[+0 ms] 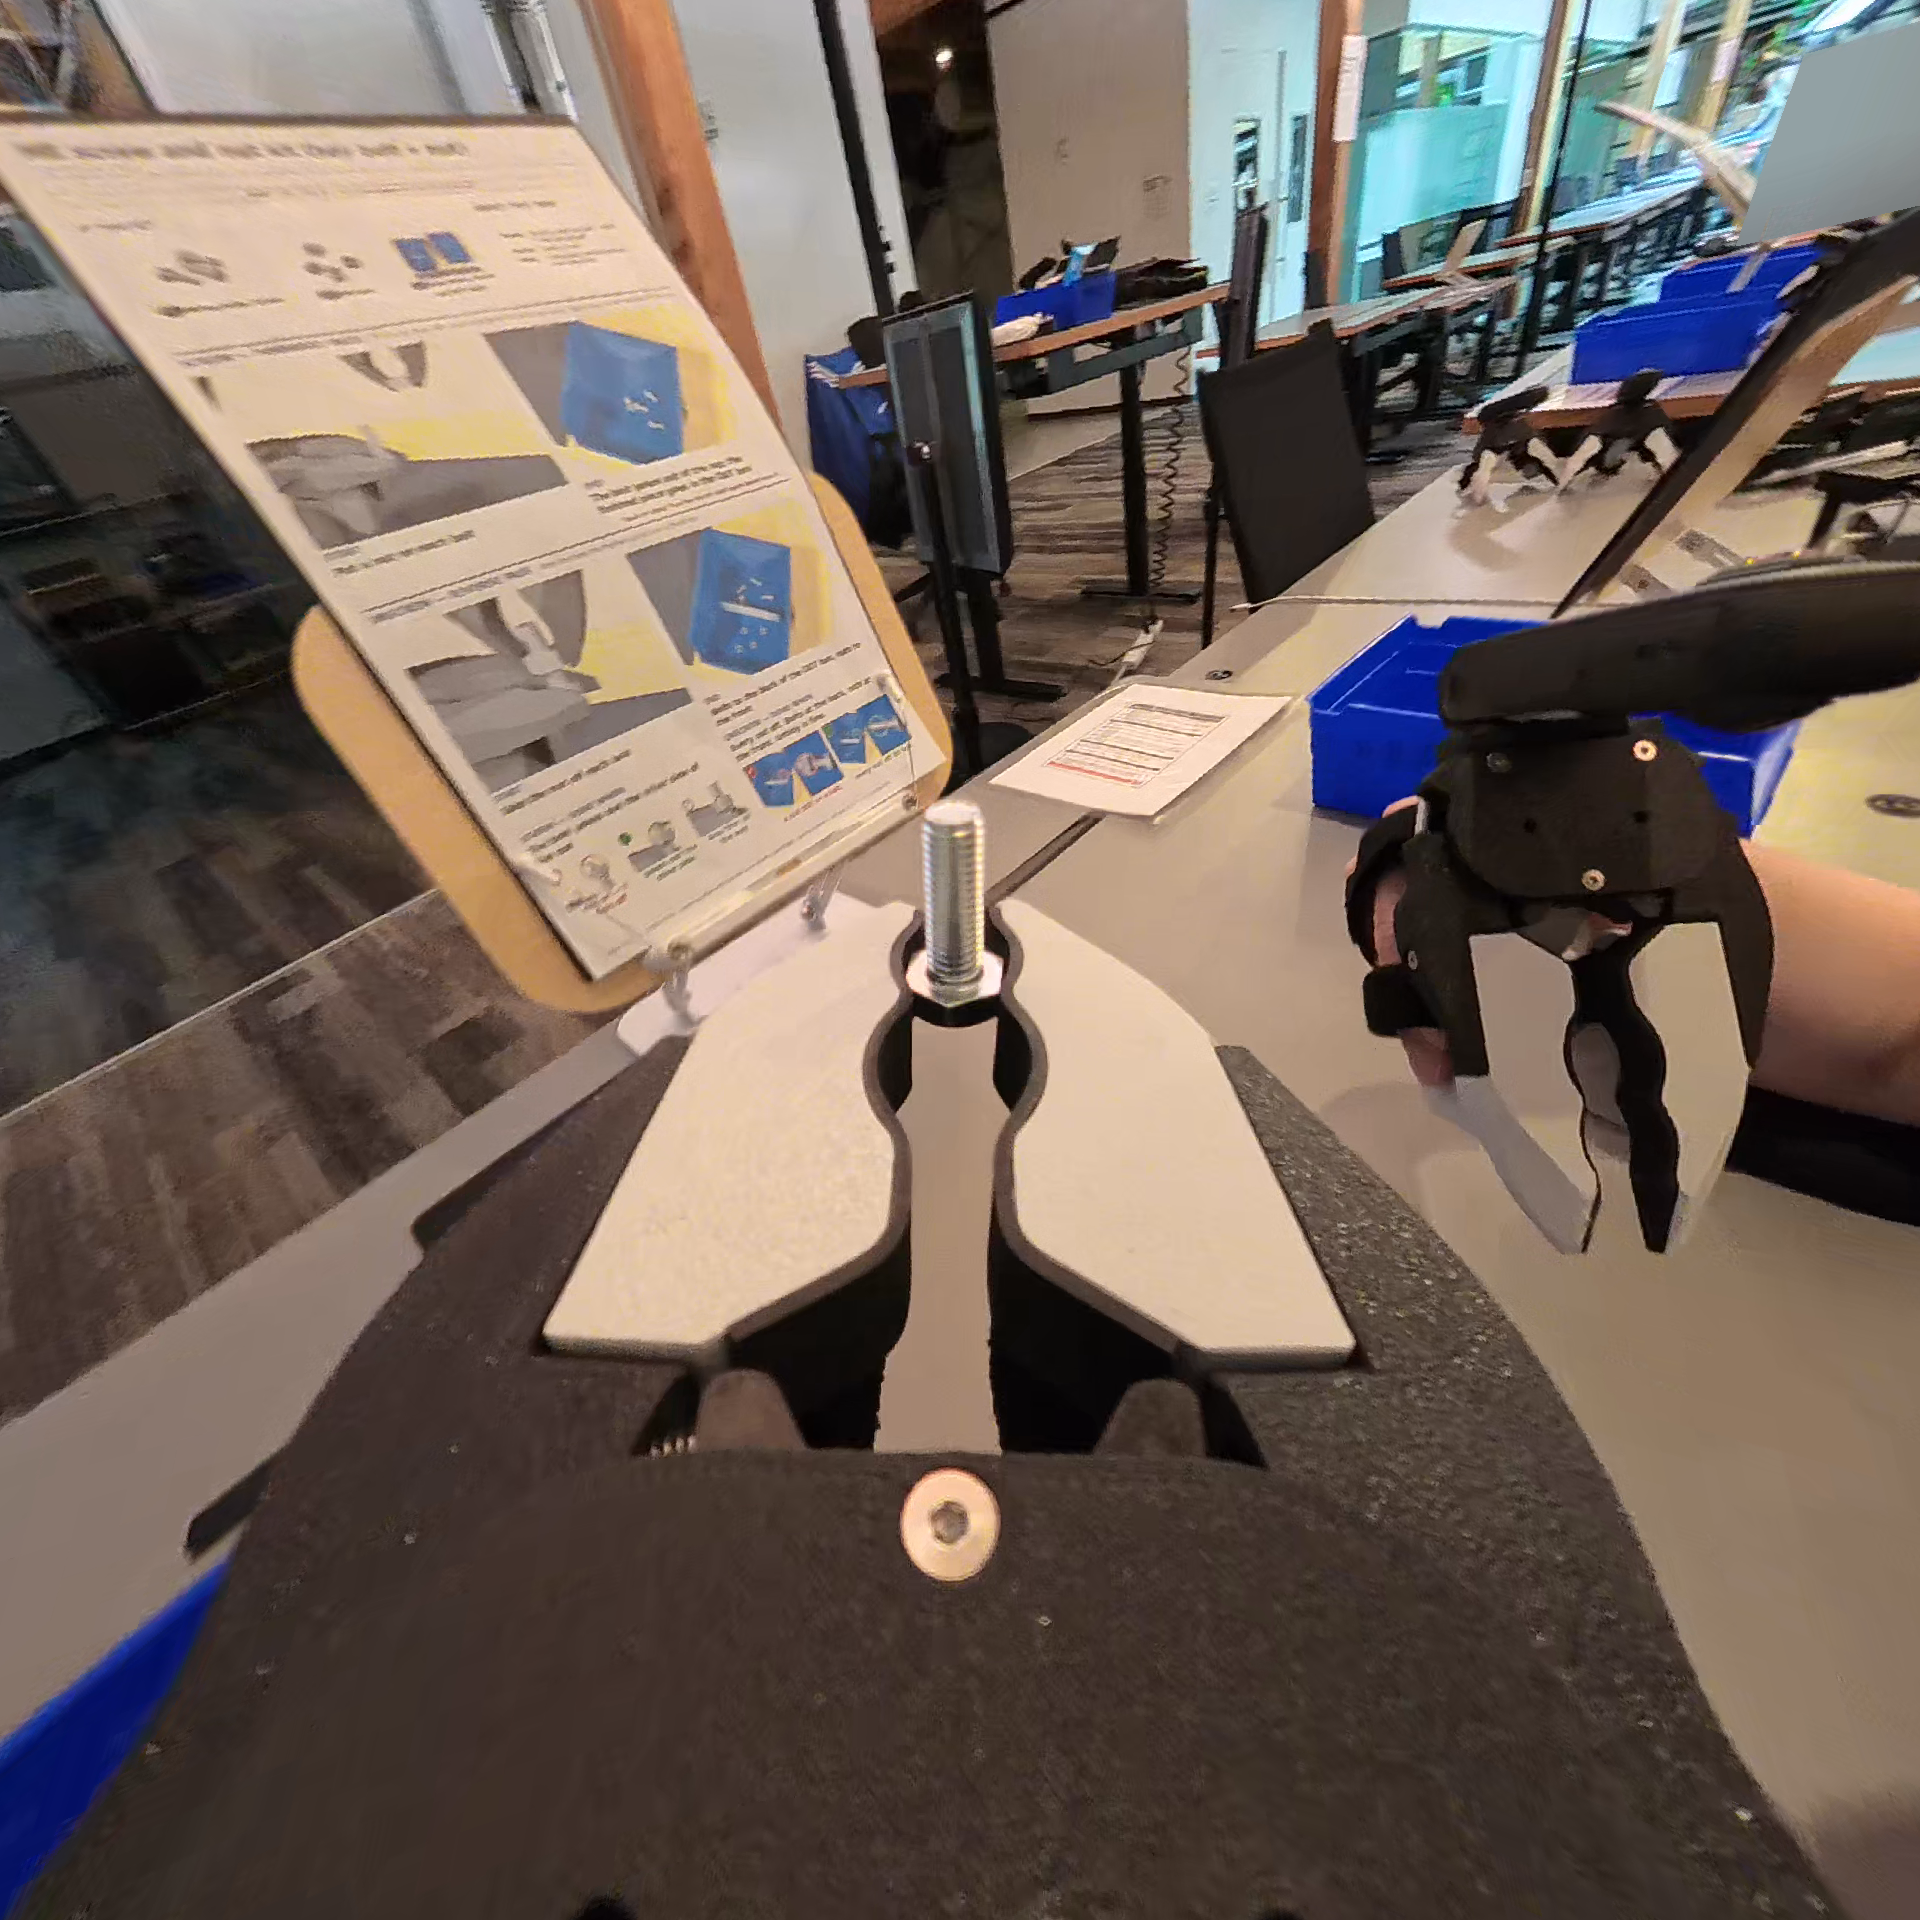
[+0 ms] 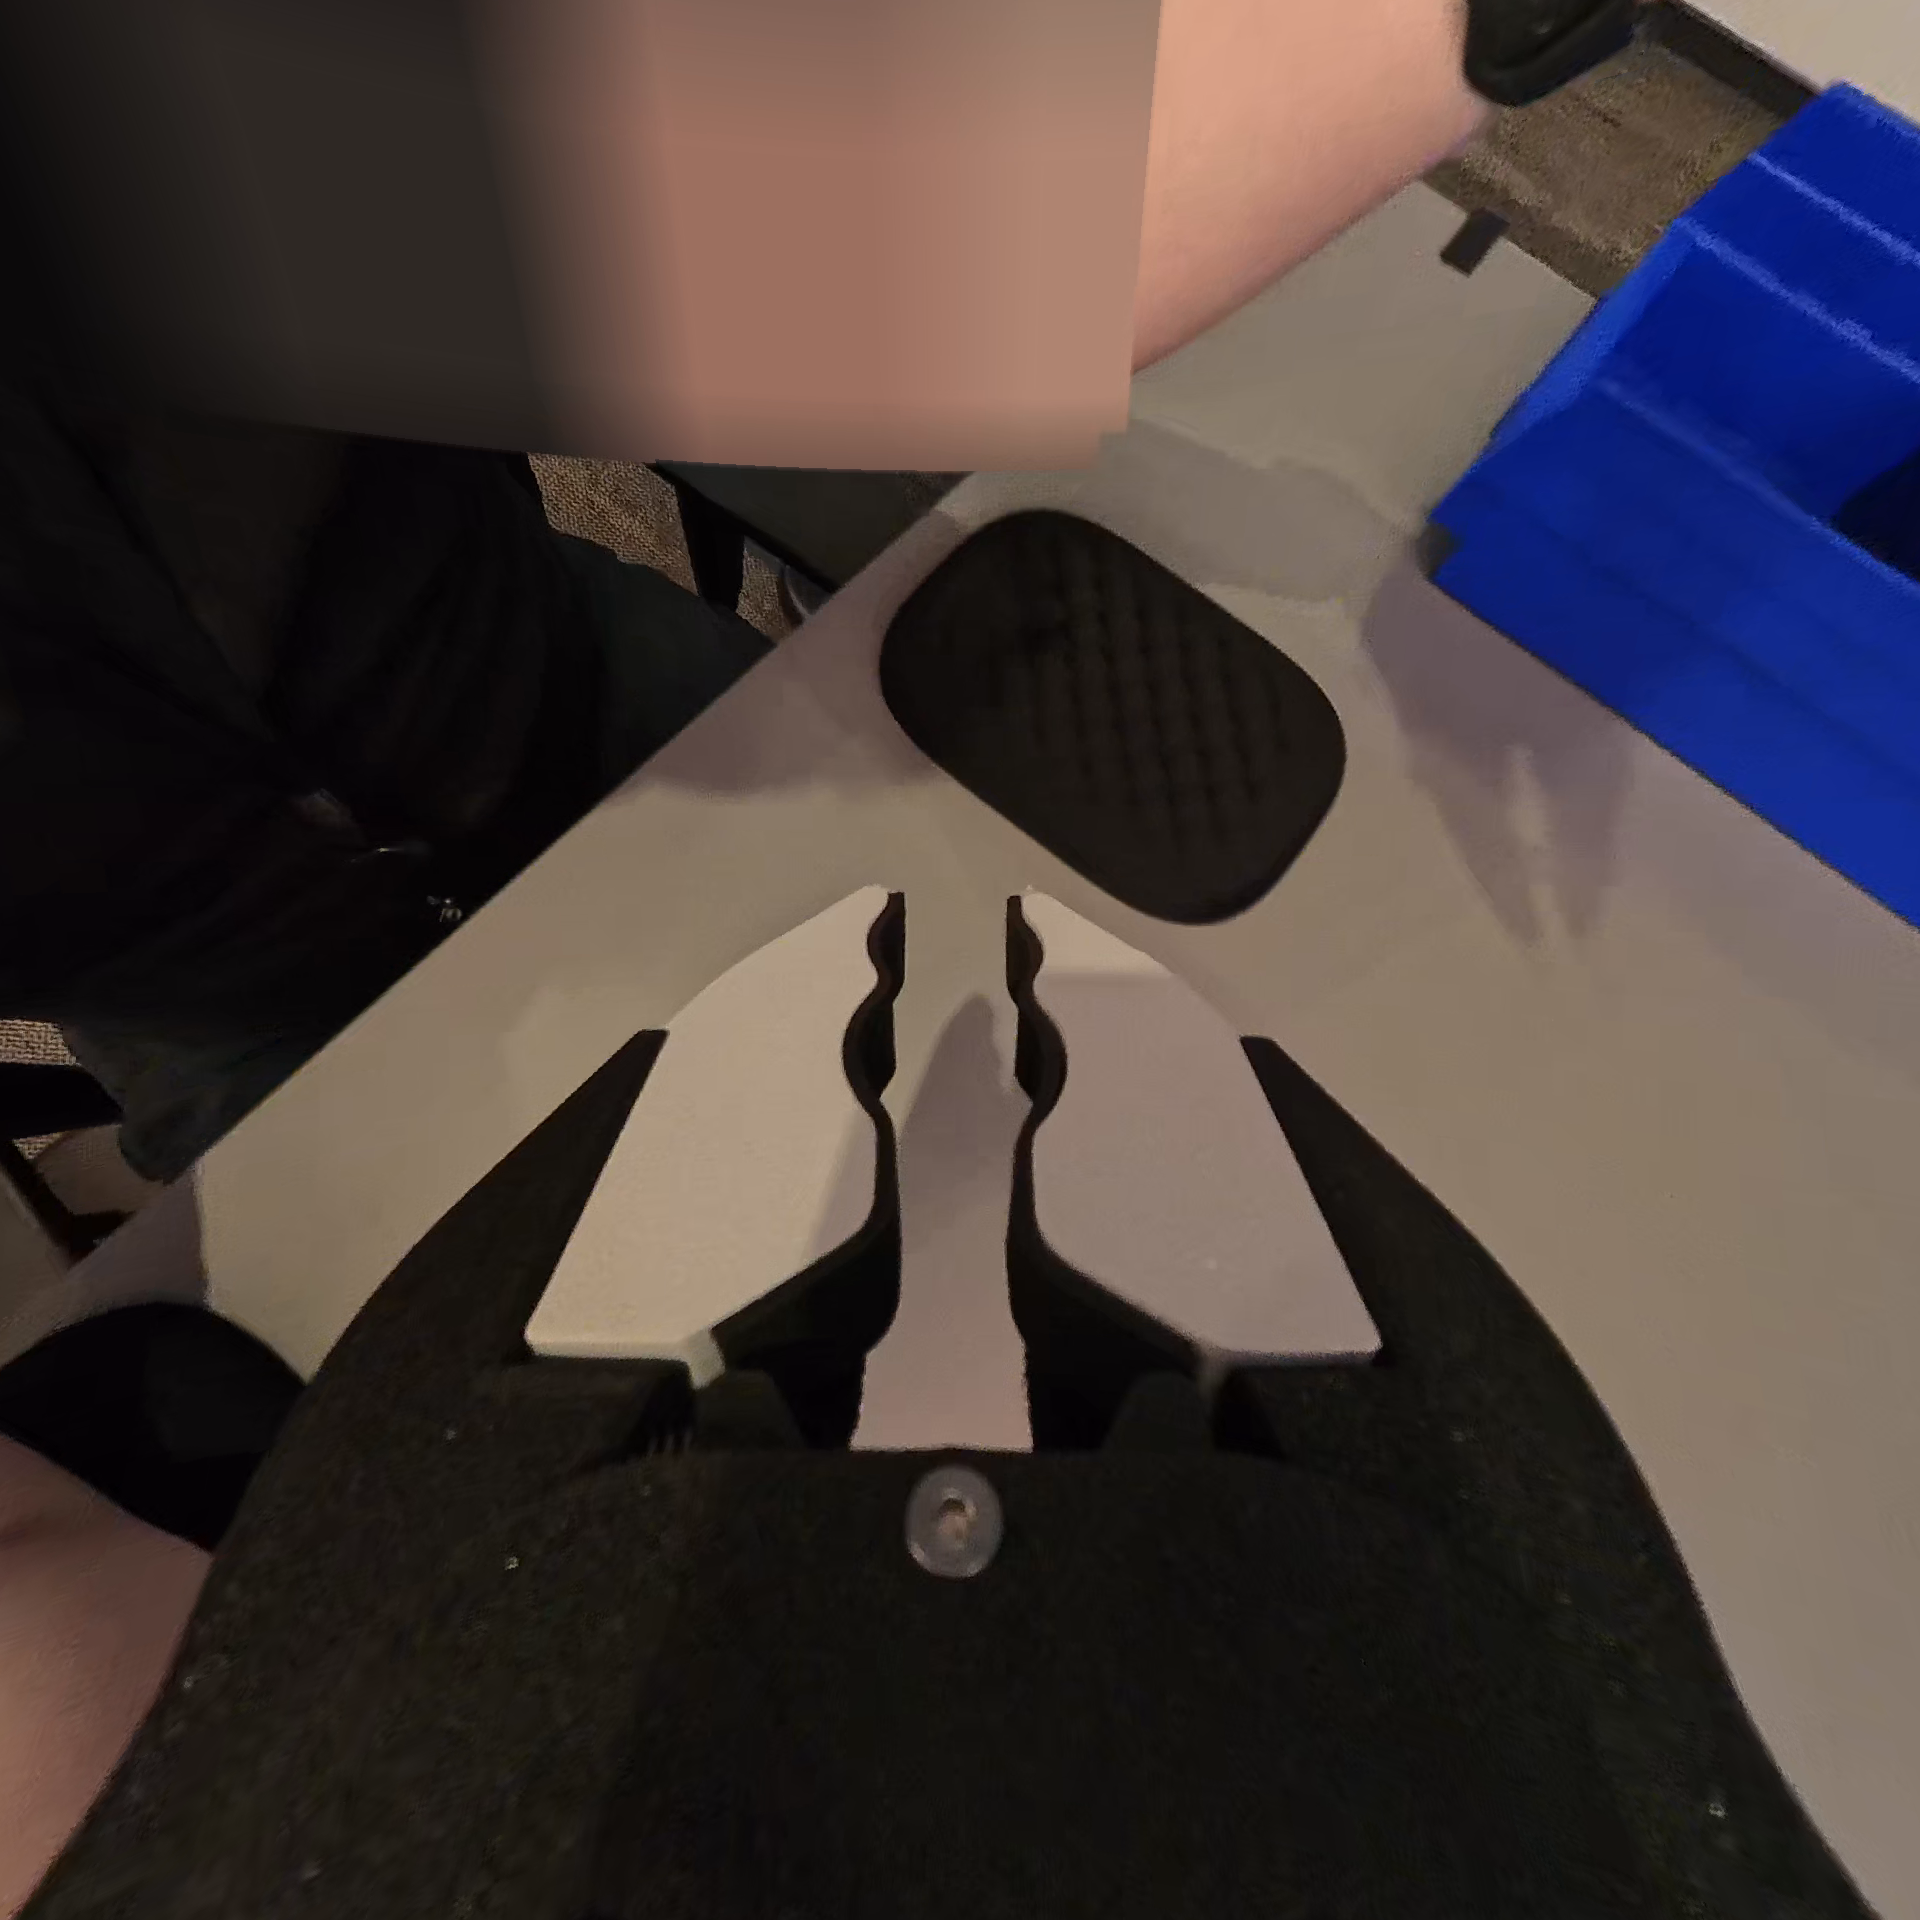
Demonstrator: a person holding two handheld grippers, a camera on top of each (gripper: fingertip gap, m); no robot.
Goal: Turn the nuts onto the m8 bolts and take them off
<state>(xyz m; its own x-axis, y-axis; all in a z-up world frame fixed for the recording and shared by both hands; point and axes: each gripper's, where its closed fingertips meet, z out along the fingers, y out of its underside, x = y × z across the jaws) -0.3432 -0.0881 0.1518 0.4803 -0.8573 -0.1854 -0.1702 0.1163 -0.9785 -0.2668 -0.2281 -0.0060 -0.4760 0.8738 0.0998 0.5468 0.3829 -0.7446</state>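
A silver M8 bolt (image 1: 953, 883) stands upright, threaded shank up. My left gripper (image 1: 951, 951) is shut on its hex end (image 1: 951, 985) at the fingertips and holds it above the grey table (image 1: 1195, 935). No nut shows on the threads. My right gripper (image 2: 954, 909) is open a narrow gap and empty, pointing down at the table (image 2: 1403, 1039) near its front edge. It also shows at the right of the left wrist view (image 1: 1605, 1231), held in a person's hand, well apart from the bolt.
An instruction sheet on a wooden board (image 1: 499, 499) leans just behind the bolt. A blue bin (image 1: 1371, 727) and a paper sheet (image 1: 1138, 743) lie farther back. A black ribbed pad (image 2: 1112, 717) and a blue bin (image 2: 1704, 499) are ahead of the right gripper. The tips of one gripper are about 20 cm away from the tips of the other.
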